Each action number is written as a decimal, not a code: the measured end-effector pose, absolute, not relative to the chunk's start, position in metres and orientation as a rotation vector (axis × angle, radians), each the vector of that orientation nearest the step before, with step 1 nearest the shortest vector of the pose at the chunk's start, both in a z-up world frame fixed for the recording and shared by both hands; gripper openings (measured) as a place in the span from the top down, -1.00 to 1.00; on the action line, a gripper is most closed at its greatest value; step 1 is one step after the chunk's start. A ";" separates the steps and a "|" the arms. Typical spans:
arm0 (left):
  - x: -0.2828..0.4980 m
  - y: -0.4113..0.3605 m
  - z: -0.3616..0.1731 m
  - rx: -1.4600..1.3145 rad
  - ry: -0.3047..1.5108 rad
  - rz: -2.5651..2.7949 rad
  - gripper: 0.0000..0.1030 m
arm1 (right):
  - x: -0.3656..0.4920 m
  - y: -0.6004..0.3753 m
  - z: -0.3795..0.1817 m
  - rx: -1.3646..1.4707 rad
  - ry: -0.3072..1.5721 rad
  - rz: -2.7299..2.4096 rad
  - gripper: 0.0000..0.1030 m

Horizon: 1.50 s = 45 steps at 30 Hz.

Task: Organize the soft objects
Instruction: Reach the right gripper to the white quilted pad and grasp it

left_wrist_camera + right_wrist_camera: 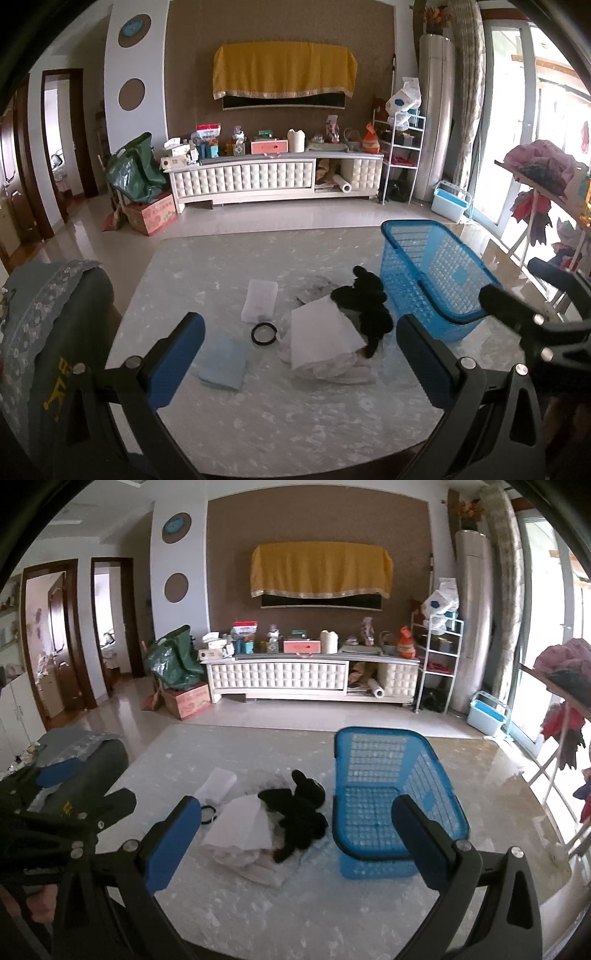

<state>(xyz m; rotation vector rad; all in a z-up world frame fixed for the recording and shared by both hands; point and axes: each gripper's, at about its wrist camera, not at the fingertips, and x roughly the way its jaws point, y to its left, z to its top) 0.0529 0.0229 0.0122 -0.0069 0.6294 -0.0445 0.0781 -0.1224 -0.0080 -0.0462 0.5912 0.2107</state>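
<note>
On the marble table [280,417] lie a black soft garment [365,306], a white folded cloth [321,338] over crumpled white plastic, a light blue cloth [221,362], a white packet [260,300] and a black ring [264,334]. A blue plastic basket [432,273] stands to their right, with nothing seen inside. My left gripper [299,362] is open and empty above the near table. My right gripper [295,838] is open and empty, with the black garment [299,808], the white cloth [243,823] and the basket [391,794] ahead of it.
A chair back with a floral cover [48,332] stands at the table's left edge. The other gripper shows at the right of the left wrist view [535,321]. A TV cabinet [273,177] with clutter lines the far wall. A clothes rack [546,206] stands at the right.
</note>
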 end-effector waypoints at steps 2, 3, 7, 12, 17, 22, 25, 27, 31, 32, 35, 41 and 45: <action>0.060 0.033 0.012 -0.028 0.641 -0.049 -1.00 | 0.092 -0.117 -0.010 -0.059 0.610 0.225 -1.00; 0.065 0.040 0.011 -0.036 0.655 -0.052 -1.00 | 0.097 -0.116 -0.013 -0.060 0.629 0.229 -1.00; 0.081 0.056 0.005 -0.029 0.690 -0.049 -1.00 | 0.123 -0.106 -0.027 -0.077 0.708 0.228 -1.00; 0.108 0.082 -0.020 -0.035 0.774 -0.027 -1.00 | 0.149 -0.085 -0.046 -0.105 0.797 0.273 -1.00; 0.126 0.104 -0.046 -0.074 0.841 -0.025 -1.00 | 0.164 -0.059 -0.070 -0.137 0.896 0.335 -1.00; 0.140 0.121 -0.073 -0.077 0.908 0.002 -1.00 | 0.179 -0.039 -0.094 -0.161 0.997 0.365 -1.00; 0.145 0.132 -0.090 -0.062 0.957 0.025 -1.00 | 0.184 -0.032 -0.097 -0.181 1.035 0.371 -0.89; 0.147 0.139 -0.099 -0.069 0.979 0.042 -1.00 | 0.185 -0.022 -0.099 -0.202 1.049 0.385 -0.87; 0.149 0.153 -0.111 -0.108 1.008 0.038 -1.00 | 0.186 -0.007 -0.104 -0.245 1.072 0.412 -0.87; 0.149 0.156 -0.112 -0.118 1.014 0.035 -1.00 | 0.185 -0.004 -0.108 -0.251 1.086 0.417 -0.87; 0.151 0.161 -0.117 -0.136 1.013 0.026 -1.00 | 0.191 0.003 -0.122 -0.257 1.141 0.420 -0.87; 0.155 0.170 -0.135 -0.162 1.076 0.060 -1.00 | 0.202 0.003 -0.140 -0.258 1.227 0.384 -0.87; 0.157 0.170 -0.147 -0.135 1.121 0.080 -1.00 | 0.208 -0.002 -0.152 -0.249 1.273 0.358 -0.87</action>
